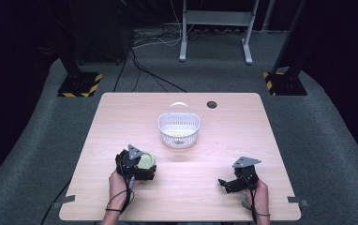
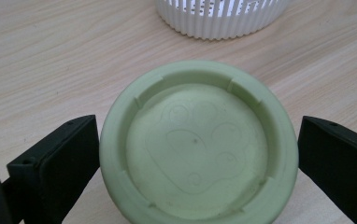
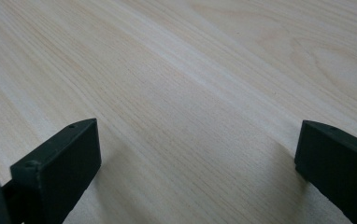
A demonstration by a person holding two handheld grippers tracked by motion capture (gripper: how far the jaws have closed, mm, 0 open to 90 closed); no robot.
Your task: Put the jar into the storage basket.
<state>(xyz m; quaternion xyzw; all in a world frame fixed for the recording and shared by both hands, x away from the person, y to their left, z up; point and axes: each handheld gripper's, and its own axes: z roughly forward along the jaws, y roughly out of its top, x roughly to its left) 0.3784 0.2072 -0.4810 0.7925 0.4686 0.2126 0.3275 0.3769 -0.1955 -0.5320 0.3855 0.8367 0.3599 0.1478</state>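
High view, risk: the green lid lay on the table, near the white basket; a lift could probably fail if the wide lid slipped from the jaws.
High view, pose: the left gripper stood over the lid, and the right gripper rested apart, its hand near the table edge.
Left gripper view, grip: the jaws stood wide on both sides of the lid, one side not yet touching, so nothing was grasped.
Right gripper view, grip: the jaws were spread and empty over bare wood.

This looks like a lab or recording studio: a pale wooden tabletop stands alone on grey carpet, with black stands on yellow-black striped bases, loose cables and dark surroundings.
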